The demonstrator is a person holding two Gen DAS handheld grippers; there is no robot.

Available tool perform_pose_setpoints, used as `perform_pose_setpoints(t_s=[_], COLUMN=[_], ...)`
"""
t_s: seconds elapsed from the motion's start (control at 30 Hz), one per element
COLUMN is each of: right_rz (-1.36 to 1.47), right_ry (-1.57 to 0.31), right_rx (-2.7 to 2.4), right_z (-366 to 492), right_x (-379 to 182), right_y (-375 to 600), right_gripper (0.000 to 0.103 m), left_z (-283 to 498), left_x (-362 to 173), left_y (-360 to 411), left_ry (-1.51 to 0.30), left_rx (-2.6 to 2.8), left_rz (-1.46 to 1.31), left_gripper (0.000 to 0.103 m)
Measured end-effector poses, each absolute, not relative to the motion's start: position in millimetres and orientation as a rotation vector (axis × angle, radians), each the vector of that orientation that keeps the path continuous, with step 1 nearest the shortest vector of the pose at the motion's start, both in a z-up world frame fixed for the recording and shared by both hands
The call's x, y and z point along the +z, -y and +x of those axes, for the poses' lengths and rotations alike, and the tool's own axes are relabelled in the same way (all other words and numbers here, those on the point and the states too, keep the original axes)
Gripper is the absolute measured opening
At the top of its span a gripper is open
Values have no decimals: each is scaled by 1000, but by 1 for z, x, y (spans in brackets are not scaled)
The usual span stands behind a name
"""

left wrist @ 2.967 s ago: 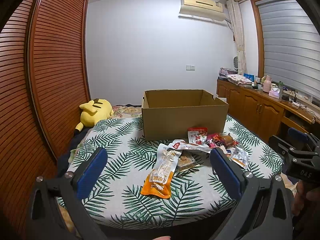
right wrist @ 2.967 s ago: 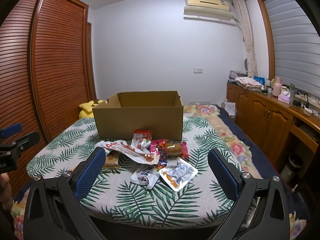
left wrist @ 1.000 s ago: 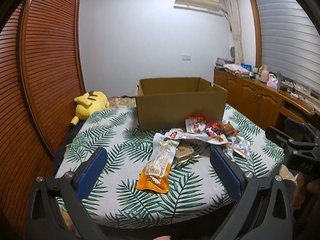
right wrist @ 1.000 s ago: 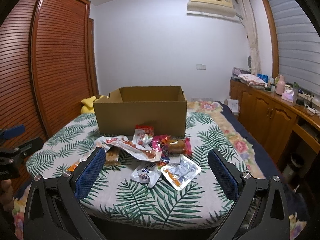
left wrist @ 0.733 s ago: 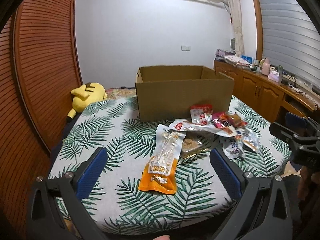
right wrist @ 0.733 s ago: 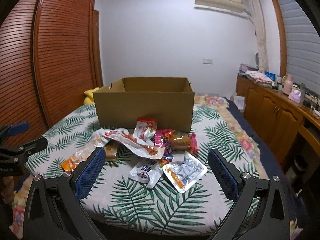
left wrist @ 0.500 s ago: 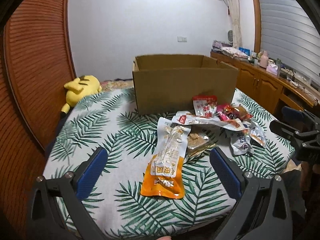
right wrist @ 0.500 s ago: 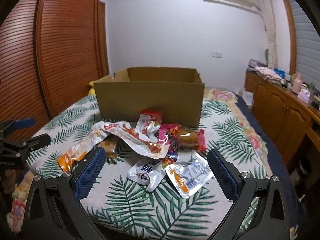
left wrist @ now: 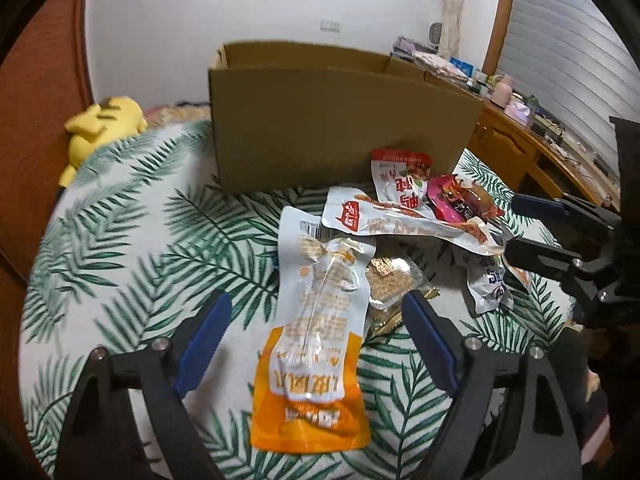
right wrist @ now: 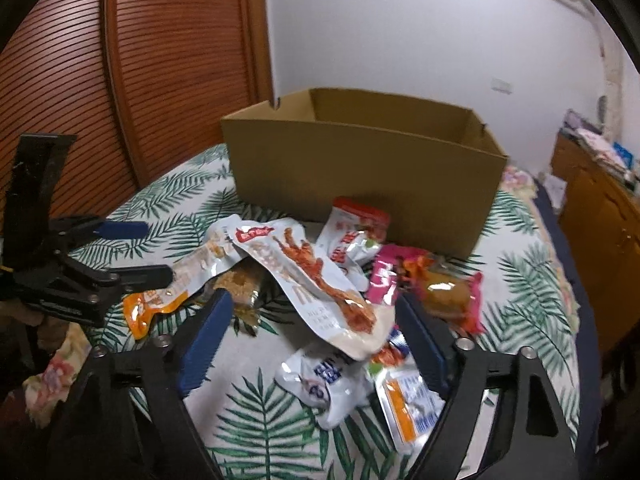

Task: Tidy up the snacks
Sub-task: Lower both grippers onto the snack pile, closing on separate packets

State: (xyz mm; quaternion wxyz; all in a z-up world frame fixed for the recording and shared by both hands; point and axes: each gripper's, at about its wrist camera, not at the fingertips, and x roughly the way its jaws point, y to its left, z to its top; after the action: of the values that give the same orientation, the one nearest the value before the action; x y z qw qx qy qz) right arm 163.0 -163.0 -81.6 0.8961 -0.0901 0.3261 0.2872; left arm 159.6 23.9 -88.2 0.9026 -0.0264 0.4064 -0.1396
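On the leaf-print table (left wrist: 132, 240) a heap of snack packets lay in front of an open cardboard box (left wrist: 344, 120), which stood toward the far edge. The left gripper (left wrist: 316, 332) hung over the near edge with its blue pads spread but closing; between them, untouched, lay a long clear-and-orange packet (left wrist: 320, 328), its orange end toward the near edge. Just beside it, on the right, a small packet of brown crumbly stuff (left wrist: 390, 280) peeked out. The right gripper (right wrist: 312, 334) hovered farther along the same edge, jaws likewise apart and closing in, with the lower end of a white packet printed with a chicken foot (right wrist: 316, 276) lying between the pads, neither pad pressing it. Under that one sat a white-and-blue pouch (right wrist: 328, 380) and a flat orange-trimmed sachet (right wrist: 412, 404). A red-topped pouch (right wrist: 356, 232) leaned against the box's front wall, and a pink wrapper (right wrist: 436, 288) lay beside it. At the table's far left corner rested a yellow plush toy (left wrist: 100, 128).
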Motion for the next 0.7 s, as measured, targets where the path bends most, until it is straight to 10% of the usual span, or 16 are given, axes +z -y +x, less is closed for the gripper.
perform_pose_setpoints(t_s=[0.7], right_rz=[-367], right_ry=[-903], right_rx=[770], right_z=[231], right_x=[-102], right_y=[114], right_gripper=[62], left_z=[216], left_x=[-107], left_y=[-24], left_ry=[-1045], left_rx=[-411], left_rz=[-111], left_gripper=[56])
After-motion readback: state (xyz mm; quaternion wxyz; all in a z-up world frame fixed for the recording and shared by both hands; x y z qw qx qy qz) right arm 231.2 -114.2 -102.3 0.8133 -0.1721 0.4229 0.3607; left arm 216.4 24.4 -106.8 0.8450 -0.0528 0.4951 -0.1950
